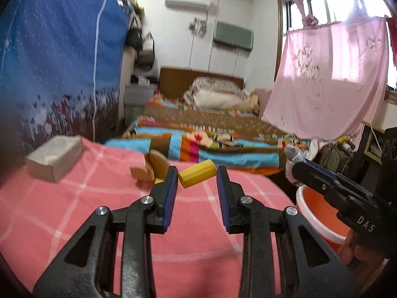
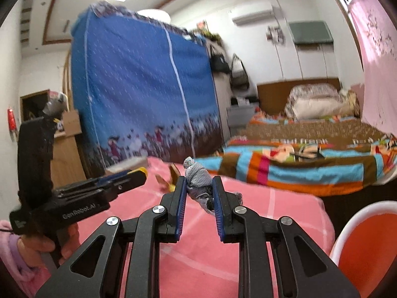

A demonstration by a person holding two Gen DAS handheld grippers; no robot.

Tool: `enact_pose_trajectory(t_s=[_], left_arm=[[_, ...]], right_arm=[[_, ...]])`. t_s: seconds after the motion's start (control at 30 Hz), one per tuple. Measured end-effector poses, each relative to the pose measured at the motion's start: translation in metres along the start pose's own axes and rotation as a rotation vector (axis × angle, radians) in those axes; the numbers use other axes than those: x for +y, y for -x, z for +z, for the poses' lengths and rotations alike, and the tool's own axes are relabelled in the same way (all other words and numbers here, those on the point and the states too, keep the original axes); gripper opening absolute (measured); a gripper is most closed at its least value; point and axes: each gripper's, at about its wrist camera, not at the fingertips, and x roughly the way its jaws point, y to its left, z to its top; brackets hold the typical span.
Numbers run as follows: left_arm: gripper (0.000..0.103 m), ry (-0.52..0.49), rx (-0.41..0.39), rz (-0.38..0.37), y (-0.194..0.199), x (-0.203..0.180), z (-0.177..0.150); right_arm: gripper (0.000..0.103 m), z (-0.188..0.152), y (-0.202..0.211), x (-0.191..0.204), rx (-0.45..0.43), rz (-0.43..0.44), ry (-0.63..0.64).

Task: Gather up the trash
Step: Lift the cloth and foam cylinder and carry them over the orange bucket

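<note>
Trash is in both grips: a yellow ribbed plastic cylinder (image 1: 196, 176) sits between the tips of the left hand-held gripper (image 1: 197, 177), whose jaws stand moderately apart and pinch its ends, while a crumpled grey-white wad of mesh fabric (image 2: 198, 177) is clamped in the narrowly set right hand-held gripper (image 2: 198, 186). Both pieces hang above the pink checked cloth of the table (image 1: 74, 213), so the carrying step seems to be in hand. Next each should travel rightwards over the orange plastic bucket with a white rim (image 2: 367, 243), beside the table's right edge, and be let go there.
</note>
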Motion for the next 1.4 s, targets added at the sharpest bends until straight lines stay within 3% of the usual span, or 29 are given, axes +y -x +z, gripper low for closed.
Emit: enact_pose_trajectory(t_s=[0.2,0.43,1.07,1.4], left_arm=[[0.035,-0.03,-0.13,0.0,0.023,-0.016,0.005],[0.035,-0.116,-0.222,-0.017,0.038,-0.047,0.003],[0.035,-0.21,-0.189,-0.204,0.034,-0.139,0.004],[0.035,-0.267,-0.055,-0.326,0.016,-0.193,-0.008]], right_arm=[[0.019,0.013,0.027,0.006,-0.145,-0.026,0.056],[0.019,0.022,0.052,-0.009,-0.218,-0.078,0.03],[0.02,0.017,0.123,-0.057,-0.271,-0.259,-0.021],[0.021,0.007,0.143,-0.096,-0.197,-0.426,-0.128]])
